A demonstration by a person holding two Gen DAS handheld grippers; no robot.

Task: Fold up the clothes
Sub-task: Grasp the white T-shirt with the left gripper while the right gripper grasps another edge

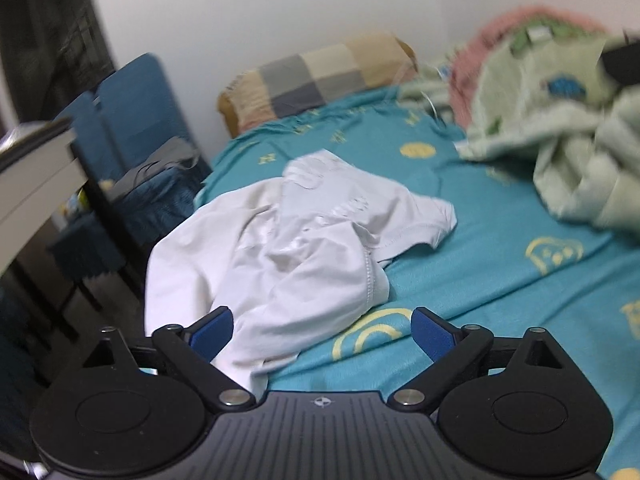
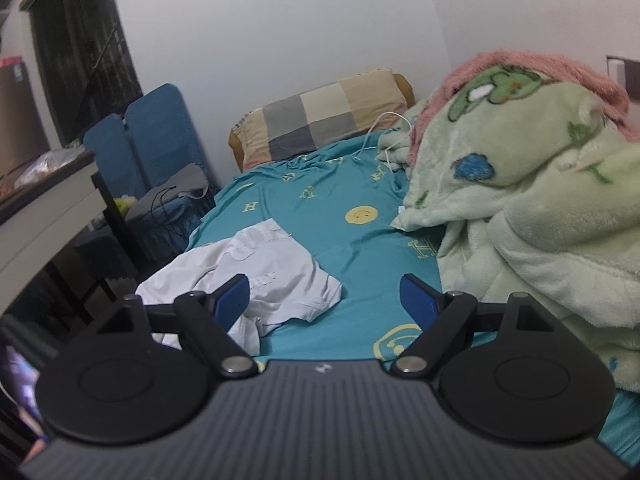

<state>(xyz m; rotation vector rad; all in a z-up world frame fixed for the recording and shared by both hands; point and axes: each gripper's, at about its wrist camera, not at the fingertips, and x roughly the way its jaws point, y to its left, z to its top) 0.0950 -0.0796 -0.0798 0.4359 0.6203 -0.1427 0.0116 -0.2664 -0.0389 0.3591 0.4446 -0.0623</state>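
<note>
While the white garment lies crumpled at the left edge of the bed, partly overhanging it, the left gripper hovers just above its near hem, jaws wide and empty. The right gripper sits farther back, jaws also wide. Advised: pull the shirt onto the sheet, flatten it, then pinch opposite corners.

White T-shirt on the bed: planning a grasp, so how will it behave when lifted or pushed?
The white T-shirt lies crumpled in soft folds, so probably floppy, draping from a claw. It looks thin, likely light. Pushed across the teal sheet, it would probably bunch.
</note>
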